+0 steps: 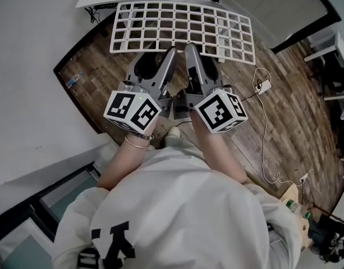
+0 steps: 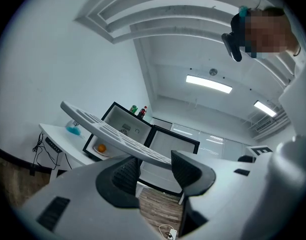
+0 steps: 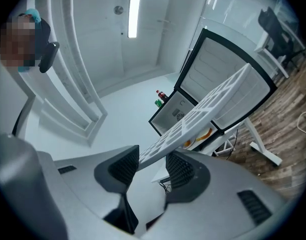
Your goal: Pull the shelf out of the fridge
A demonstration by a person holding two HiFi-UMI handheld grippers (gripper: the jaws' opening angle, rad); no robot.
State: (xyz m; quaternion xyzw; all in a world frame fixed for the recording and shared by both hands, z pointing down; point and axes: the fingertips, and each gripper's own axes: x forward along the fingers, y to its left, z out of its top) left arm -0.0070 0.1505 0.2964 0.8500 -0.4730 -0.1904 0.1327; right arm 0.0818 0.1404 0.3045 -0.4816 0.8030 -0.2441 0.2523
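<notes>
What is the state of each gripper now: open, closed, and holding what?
Left gripper: closed on the near edge of the white shelf.
Right gripper: closed on the same shelf's near edge.

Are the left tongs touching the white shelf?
Touching. In the left gripper view the left tongs are shut on the near edge of the shelf; the head view shows it held in the air.
</notes>
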